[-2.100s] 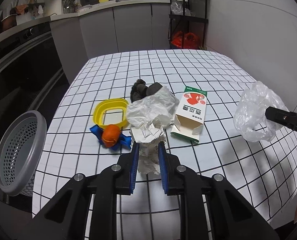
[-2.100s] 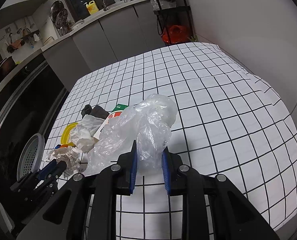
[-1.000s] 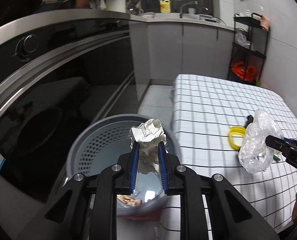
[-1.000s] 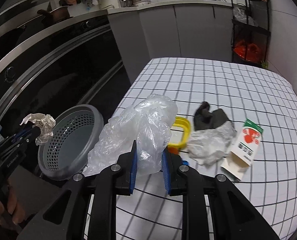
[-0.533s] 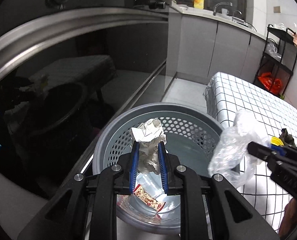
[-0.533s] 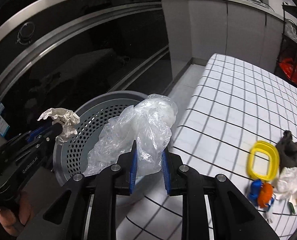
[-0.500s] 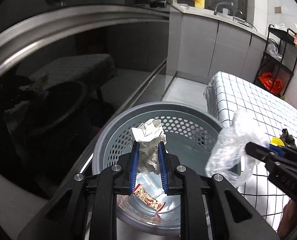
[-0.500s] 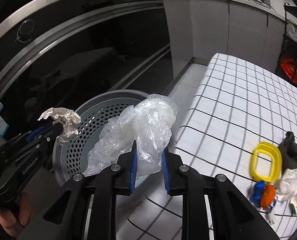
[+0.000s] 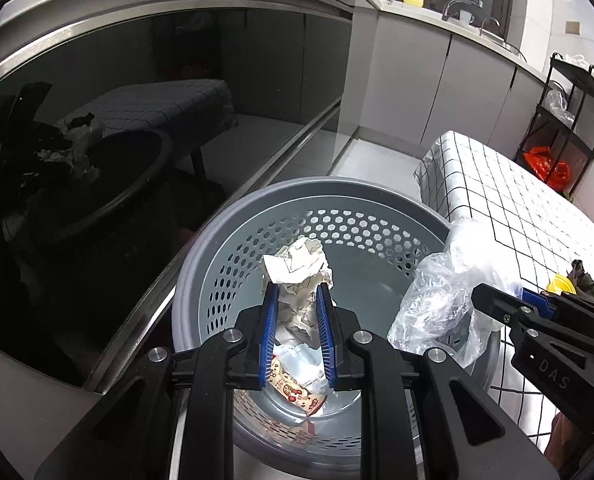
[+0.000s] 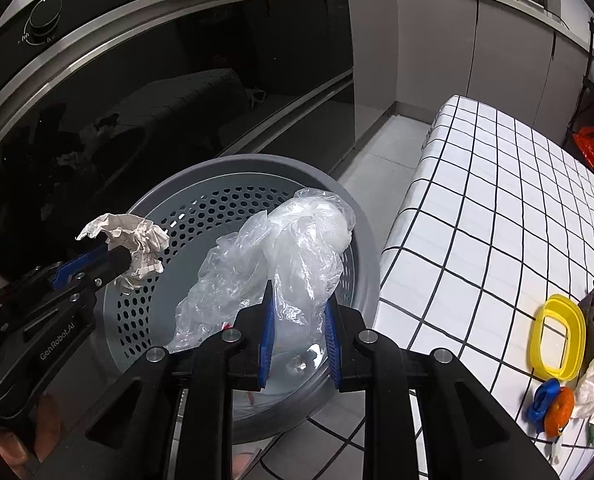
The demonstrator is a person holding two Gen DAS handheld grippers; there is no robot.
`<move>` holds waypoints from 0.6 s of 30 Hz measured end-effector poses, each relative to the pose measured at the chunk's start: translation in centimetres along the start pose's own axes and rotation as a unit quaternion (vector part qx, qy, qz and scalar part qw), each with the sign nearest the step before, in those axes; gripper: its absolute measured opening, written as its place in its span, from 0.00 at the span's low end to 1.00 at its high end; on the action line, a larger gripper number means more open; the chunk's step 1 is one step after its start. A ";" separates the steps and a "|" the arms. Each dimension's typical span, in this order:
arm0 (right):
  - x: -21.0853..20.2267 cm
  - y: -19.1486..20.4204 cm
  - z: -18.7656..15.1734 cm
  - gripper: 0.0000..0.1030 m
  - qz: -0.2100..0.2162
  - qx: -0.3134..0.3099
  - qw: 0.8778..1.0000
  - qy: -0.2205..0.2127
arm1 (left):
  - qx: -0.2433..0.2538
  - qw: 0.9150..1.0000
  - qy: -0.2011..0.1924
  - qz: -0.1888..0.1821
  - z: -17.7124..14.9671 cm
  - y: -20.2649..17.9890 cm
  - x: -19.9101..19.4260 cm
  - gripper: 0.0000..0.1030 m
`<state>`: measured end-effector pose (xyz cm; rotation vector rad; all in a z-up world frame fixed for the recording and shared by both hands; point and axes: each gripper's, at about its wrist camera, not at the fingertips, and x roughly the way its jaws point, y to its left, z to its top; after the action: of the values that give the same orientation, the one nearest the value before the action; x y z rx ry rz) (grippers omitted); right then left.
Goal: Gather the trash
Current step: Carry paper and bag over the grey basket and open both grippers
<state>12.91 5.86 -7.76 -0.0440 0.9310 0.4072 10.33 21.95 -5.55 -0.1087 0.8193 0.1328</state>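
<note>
1. Paper wad (image 9: 297, 268): crumpled, matt, creased.
2. Bag (image 10: 273, 264): thin clear plastic film, wrinkled, glossy.
3. Bin (image 9: 337, 200): grey plastic, smooth matt rim, perforated wall.
4. Oven front (image 10: 157, 92): black glass, mirror-glossy; brushed metal trim.
5. Desk cloth (image 10: 497, 200): white, black grid, smooth.
6. Yellow lid (image 10: 557, 338): glossy plastic.
</note>
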 end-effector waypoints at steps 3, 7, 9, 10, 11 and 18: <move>-0.1 0.0 0.0 0.21 0.004 0.006 1.000 0.000 | 0.001 1.000 -0.001 0.003 -0.1 0.1 0.0 0.25; -0.5 0.0 -0.2 0.27 0.005 0.004 1.000 -0.007 | -0.008 1.000 -0.006 0.007 -0.2 0.5 -0.4 0.30; -0.8 0.1 -0.3 0.48 0.003 0.003 1.000 -0.013 | -0.011 1.000 -0.006 0.007 -0.2 0.5 -0.4 0.30; -1.0 0.1 -0.3 0.53 0.001 0.003 1.000 -0.020 | -0.011 1.000 -0.006 0.009 -0.3 0.5 -0.4 0.30; -1.2 0.1 -0.4 0.54 -0.002 0.003 1.000 -0.026 | -0.012 1.000 -0.005 0.009 -0.2 0.6 -0.4 0.31; -1.7 -0.2 -0.8 0.54 -0.001 0.007 1.000 -0.026 | -0.016 1.000 -0.010 0.007 -0.3 0.7 -0.7 0.43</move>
<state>11.49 5.00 -6.96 -0.0211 0.8825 0.3973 9.52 22.52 -5.24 -0.1305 0.7983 0.1601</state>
